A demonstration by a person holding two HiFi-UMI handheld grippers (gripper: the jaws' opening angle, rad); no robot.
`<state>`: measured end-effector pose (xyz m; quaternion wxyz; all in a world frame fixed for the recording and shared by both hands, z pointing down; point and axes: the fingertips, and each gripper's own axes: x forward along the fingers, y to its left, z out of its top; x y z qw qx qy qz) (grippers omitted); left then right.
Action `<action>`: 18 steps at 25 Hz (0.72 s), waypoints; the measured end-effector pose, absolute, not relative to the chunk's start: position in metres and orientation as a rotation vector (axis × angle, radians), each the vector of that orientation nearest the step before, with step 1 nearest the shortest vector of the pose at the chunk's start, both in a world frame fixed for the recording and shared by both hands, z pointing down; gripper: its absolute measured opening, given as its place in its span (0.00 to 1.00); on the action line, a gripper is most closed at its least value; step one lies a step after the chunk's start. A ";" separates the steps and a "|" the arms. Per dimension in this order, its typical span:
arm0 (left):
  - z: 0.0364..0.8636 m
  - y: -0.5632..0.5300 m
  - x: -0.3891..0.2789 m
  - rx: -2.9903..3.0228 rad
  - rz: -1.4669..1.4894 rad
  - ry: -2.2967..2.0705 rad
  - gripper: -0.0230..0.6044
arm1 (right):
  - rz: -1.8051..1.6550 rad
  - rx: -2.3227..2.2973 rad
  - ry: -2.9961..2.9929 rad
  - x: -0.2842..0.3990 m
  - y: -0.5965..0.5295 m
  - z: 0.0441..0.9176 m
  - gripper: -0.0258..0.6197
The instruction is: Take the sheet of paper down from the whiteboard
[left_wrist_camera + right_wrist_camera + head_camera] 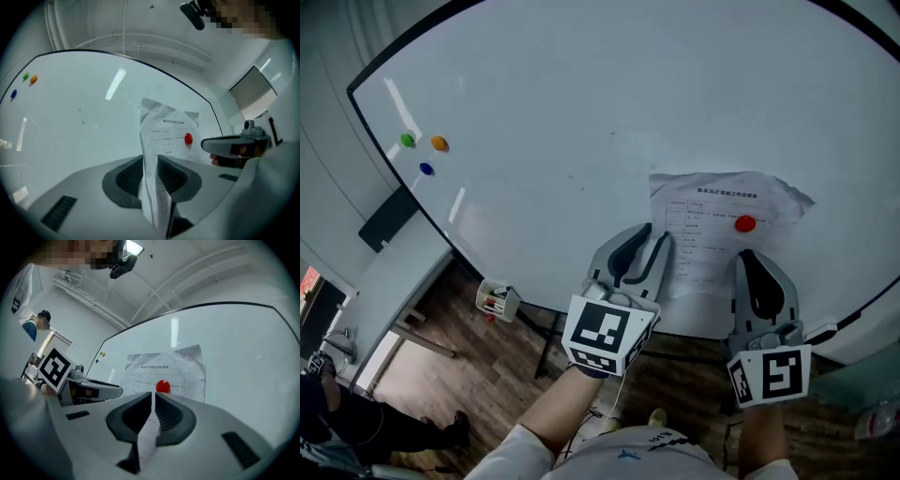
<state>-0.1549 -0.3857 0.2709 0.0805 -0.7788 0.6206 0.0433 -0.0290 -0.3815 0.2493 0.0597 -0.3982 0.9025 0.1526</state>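
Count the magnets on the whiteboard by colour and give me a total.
Green magnet: 1
Orange magnet: 1
Blue magnet: 1
Red magnet: 1
Total: 4

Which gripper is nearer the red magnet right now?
Right. The right gripper clamps the sheet of paper just below the red magnet; the left gripper clamps its left edge, farther off to the side.
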 end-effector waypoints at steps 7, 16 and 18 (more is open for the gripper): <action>0.258 -0.388 -0.156 -2.343 0.097 1.830 0.18 | 0.578 -1.259 2.677 -0.029 -0.386 0.223 0.07; 0.251 -0.388 -0.153 -2.321 0.042 1.806 0.06 | 0.710 -1.418 2.660 -0.038 -0.394 0.222 0.20; 0.252 -0.387 -0.155 -2.323 0.049 1.806 0.06 | 0.775 -1.463 2.667 -0.041 -0.398 0.225 0.22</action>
